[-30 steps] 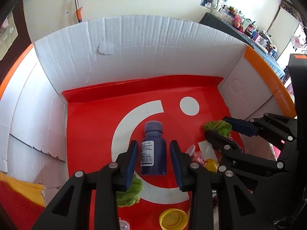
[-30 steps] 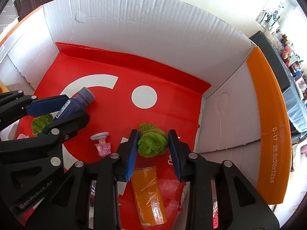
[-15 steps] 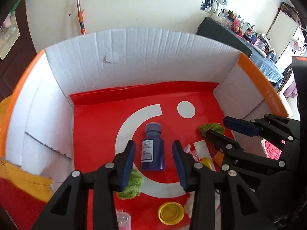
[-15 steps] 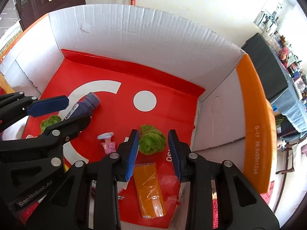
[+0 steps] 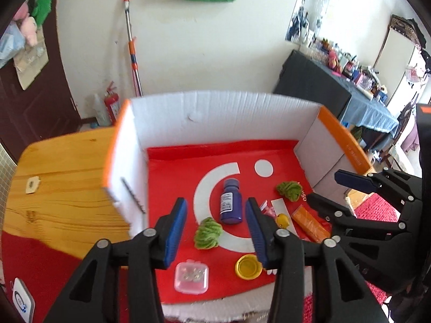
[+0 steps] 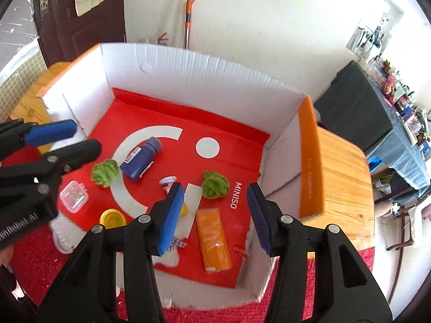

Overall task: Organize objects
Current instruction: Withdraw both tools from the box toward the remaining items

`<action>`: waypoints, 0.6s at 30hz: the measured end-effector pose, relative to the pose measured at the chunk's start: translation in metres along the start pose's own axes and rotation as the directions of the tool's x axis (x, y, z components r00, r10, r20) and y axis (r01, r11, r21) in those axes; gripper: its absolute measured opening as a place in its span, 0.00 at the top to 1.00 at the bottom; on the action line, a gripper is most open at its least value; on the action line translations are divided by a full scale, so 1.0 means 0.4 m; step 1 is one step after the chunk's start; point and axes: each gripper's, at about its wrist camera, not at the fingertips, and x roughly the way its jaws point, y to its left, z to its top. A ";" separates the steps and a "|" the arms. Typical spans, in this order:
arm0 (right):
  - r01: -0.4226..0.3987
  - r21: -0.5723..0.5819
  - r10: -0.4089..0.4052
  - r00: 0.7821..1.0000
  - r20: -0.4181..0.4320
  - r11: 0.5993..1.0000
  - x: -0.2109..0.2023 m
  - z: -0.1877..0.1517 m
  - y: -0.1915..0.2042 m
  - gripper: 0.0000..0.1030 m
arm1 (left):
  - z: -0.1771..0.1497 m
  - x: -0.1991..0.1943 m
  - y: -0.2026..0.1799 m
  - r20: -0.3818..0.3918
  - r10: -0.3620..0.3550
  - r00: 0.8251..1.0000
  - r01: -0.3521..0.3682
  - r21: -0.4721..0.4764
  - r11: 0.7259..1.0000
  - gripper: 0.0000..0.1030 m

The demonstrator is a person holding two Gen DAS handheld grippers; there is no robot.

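An open cardboard box [image 5: 215,113] [image 6: 204,80] with a red floor holds a blue bottle [image 5: 229,206] [image 6: 141,158] lying flat, two green fuzzy balls [image 5: 208,233] [image 5: 289,190] [image 6: 105,173] [image 6: 215,184], an orange packet [image 5: 309,223] [image 6: 213,239], a yellow cap [image 5: 248,267] [image 6: 113,217], a clear small case [image 5: 191,276] [image 6: 73,197] and a pink toy [image 6: 167,183]. My left gripper [image 5: 215,228] [image 6: 67,137] is open and empty above the bottle. My right gripper [image 6: 215,215] [image 5: 336,191] is open and empty above the right green ball and packet.
The box stands on a round wooden table [image 5: 54,183] [image 6: 344,183] over a red rug [image 6: 32,242]. A mop handle [image 5: 132,45] leans on the back wall. A dark table with clutter [image 6: 377,107] stands at the right.
Both grippers have pulled up and back out of the box, so the whole box and table now show. Both stay open and empty. The objects have not moved.
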 end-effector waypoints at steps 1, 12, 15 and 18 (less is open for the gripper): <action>-0.002 0.002 0.002 1.000 0.015 1.000 -0.010 0.002 -0.009 0.48 | -0.003 -0.015 0.002 0.015 0.002 1.000 -0.002 0.000 1.000 0.48; -0.034 0.012 0.031 0.981 0.190 0.999 -0.181 -0.072 0.001 0.32 | -0.067 -0.198 0.008 0.214 0.062 0.975 -0.069 0.025 0.997 0.31; -0.049 0.022 0.042 0.971 0.237 0.999 -0.235 -0.100 0.007 0.28 | -0.093 -0.235 0.006 0.250 0.057 0.966 -0.065 0.025 0.998 0.24; -0.057 0.021 0.049 0.960 0.276 0.998 -0.276 -0.128 0.016 0.23 | -0.122 -0.265 0.004 0.281 0.057 0.958 -0.067 0.027 0.997 0.23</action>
